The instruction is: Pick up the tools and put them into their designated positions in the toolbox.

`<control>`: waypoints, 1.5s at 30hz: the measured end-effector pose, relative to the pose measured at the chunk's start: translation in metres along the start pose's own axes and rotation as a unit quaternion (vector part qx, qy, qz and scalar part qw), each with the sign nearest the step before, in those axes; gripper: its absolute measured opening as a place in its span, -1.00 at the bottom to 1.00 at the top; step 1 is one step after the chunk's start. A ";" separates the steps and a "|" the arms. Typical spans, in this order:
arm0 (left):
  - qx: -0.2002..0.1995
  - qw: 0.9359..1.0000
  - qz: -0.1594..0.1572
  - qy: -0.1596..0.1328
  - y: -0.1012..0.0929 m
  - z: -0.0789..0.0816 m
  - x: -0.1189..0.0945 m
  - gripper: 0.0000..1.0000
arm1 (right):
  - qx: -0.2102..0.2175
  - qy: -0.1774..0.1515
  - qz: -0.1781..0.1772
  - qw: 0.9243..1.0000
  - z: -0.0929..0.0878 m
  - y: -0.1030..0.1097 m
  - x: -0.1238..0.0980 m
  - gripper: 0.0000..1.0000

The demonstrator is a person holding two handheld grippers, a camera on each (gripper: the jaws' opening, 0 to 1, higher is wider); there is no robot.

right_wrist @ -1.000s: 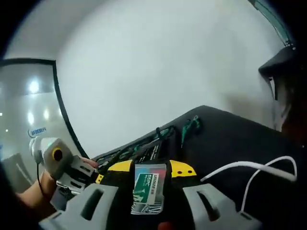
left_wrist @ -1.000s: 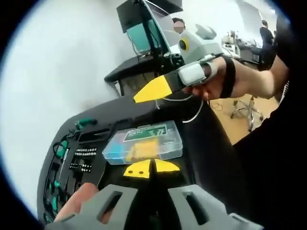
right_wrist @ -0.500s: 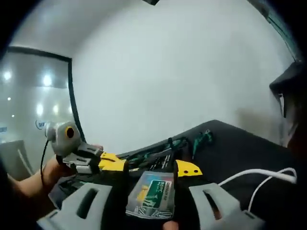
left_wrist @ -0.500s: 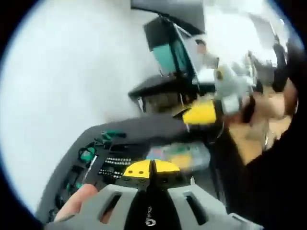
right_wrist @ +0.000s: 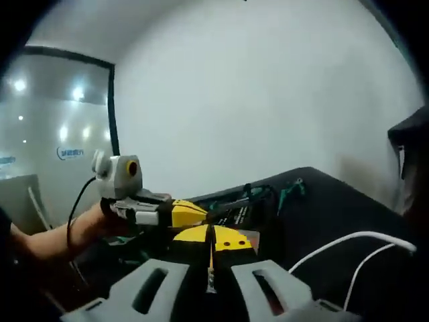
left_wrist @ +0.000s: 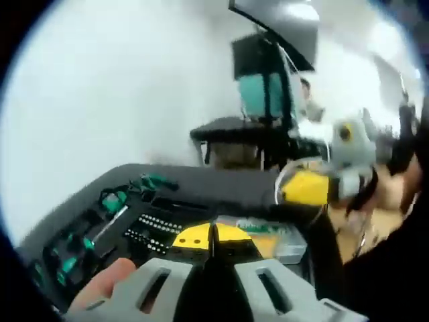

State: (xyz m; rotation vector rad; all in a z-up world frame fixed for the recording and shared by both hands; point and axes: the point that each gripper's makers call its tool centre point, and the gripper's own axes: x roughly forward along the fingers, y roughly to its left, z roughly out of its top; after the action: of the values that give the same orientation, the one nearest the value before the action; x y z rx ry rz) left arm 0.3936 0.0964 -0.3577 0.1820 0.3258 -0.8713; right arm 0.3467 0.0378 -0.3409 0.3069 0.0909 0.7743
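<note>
The black toolbox lies open with green-handled tools and rows of bits in its slots. A clear plastic case with yellow contents rests just past my left gripper, whose yellow jaw tips are shut together with nothing between them. My right gripper comes in from the right, hovering above the case. In the right gripper view my right gripper is shut and holds nothing. The left gripper reaches in from the left over the toolbox.
A white cable crosses the black tabletop on the right. A dark desk with a monitor stands behind the toolbox. A glass wall is at the left, and a white wall lies ahead.
The clear case that sat between my right gripper's jaws is gone from them, and they are now shut together. Both cameras have swung; the left gripper has come nearer in the right view.
</note>
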 end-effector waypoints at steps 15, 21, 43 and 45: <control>0.056 0.998 -0.013 0.035 -0.010 -0.015 0.018 -0.88 | -0.067 0.059 0.019 0.996 -0.029 0.022 0.006 -1.00; 0.069 0.997 -0.012 0.041 -0.008 -0.016 0.019 -0.92 | -0.064 0.073 0.012 0.995 -0.035 0.017 0.009 -1.00; 0.147 0.989 -0.002 0.018 -0.017 -0.015 0.025 -0.99 | -0.324 0.136 -0.017 0.936 -0.050 0.035 0.032 -1.00; 0.146 0.989 -0.004 0.016 -0.016 -0.015 0.025 -1.00 | -0.302 0.143 -0.012 0.942 -0.050 0.032 0.033 -1.00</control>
State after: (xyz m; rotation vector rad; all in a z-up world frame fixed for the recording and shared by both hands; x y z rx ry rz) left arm 0.3928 0.0723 -0.3810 0.4676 0.2279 -0.9235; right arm 0.3391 0.0947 -0.3777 -0.3933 0.1254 0.7821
